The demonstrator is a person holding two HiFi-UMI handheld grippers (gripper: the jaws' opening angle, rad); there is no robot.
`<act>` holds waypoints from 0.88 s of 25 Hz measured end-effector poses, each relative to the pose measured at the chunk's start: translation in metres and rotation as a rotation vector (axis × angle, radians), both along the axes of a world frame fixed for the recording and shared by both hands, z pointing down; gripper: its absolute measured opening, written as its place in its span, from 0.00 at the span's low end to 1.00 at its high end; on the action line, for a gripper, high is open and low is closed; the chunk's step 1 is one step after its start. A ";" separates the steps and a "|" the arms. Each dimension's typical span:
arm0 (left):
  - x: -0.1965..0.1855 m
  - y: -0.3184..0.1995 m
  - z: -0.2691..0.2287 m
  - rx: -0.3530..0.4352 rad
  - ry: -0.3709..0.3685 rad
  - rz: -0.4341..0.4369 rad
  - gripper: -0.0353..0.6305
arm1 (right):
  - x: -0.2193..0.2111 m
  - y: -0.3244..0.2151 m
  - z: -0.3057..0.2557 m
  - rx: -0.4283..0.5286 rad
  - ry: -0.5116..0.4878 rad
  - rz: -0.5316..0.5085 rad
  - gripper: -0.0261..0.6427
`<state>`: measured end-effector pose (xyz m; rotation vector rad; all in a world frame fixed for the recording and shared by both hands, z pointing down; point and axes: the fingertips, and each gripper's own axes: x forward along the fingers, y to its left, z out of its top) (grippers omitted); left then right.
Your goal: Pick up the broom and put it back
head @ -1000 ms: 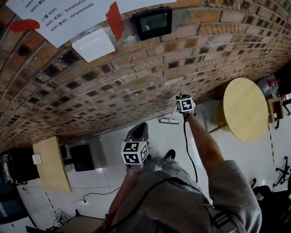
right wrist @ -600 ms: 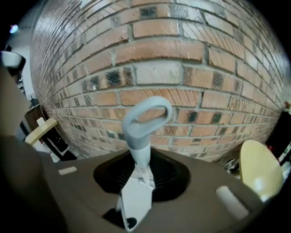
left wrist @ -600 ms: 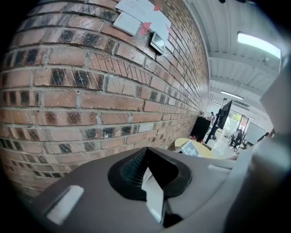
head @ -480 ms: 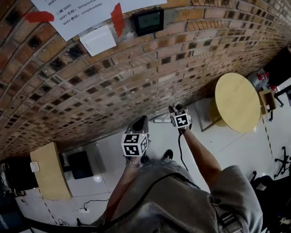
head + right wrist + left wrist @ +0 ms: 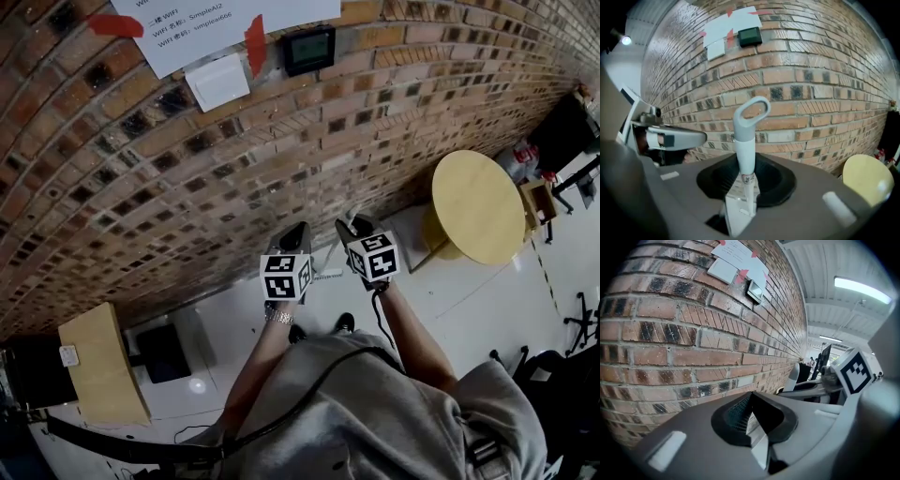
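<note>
A curved-looking red-brown brick wall [image 5: 234,178] filled most of the head view, with a glossy white tiled floor [image 5: 469,309] at its foot. On that floor, to the right, stood a round pale-yellow wooden table [image 5: 478,206], and at the lower left a light wooden cabinet [image 5: 98,361] stood against the wall. The person's grey sweatshirt [image 5: 375,412] took up the bottom of the view, both forearms reaching out toward the bricks.

High on the wall hung white printed paper sheets [image 5: 225,23] fixed with strips of red tape, a plain white rectangular plate [image 5: 217,82] below them, and a small black framed display [image 5: 308,49] just beside.

The right gripper [image 5: 743,187] had its jaws closed about halfway (not fully together), pressed on the shaft of the white broom with a pale grey-blue looped handle [image 5: 745,145]. The broom stood nearly upright in that grip, its loop end rising above the jaws in front of the bricks. The head end could not be made out for certain in any view.

The left gripper [image 5: 752,413] was held close beside the right one and apart from the broom. Its jaws met in a point with nothing between them, aimed at bare brick. Each gripper's marker cube showed in the head view, side by side above the floor near the wall.
</note>
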<state>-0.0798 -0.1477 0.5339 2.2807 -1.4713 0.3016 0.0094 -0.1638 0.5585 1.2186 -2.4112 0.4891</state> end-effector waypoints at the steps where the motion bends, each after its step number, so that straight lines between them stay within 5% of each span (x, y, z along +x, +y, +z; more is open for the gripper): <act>1: 0.001 0.000 -0.001 0.002 0.000 0.005 0.06 | -0.003 0.004 -0.008 0.011 -0.014 0.000 0.19; 16: 0.009 0.005 -0.013 0.034 -0.042 0.069 0.06 | -0.028 0.030 -0.034 0.044 -0.027 -0.017 0.19; 22: 0.006 0.005 -0.014 0.026 0.006 0.054 0.06 | -0.025 0.027 -0.034 0.055 -0.004 -0.009 0.19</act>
